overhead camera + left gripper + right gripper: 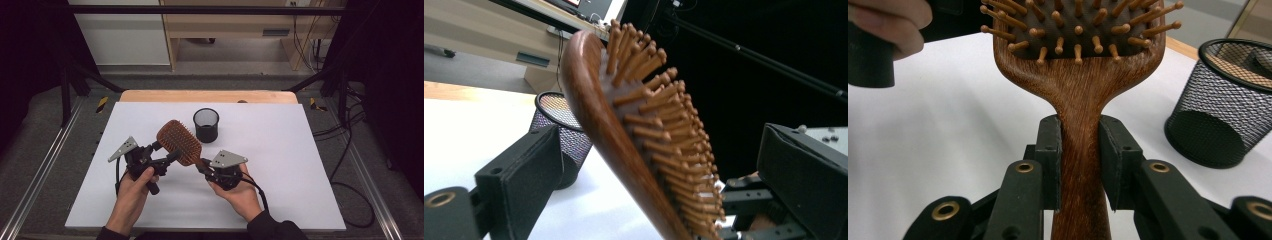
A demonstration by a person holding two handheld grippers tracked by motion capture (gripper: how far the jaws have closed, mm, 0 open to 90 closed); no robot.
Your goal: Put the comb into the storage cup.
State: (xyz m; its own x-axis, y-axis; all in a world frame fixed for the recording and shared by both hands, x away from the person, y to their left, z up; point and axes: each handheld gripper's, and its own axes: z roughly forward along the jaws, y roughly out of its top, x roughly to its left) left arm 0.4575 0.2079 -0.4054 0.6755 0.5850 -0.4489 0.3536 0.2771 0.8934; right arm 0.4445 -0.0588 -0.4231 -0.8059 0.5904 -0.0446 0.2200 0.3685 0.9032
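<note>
Your right gripper (1080,165) has its fingers clamped on the brush (179,142) handle, long axis running up-left toward your left gripper (159,156), whose fingers stand apart around the head.

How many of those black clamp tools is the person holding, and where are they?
2. The left gripper is at the hairbrush's paddle head, its jaws apart on either side. The right gripper is clamped on the brush's wooden handle, just below the head.

Wooden paddle hairbrush (179,142), bristles up, held above the table.
</note>
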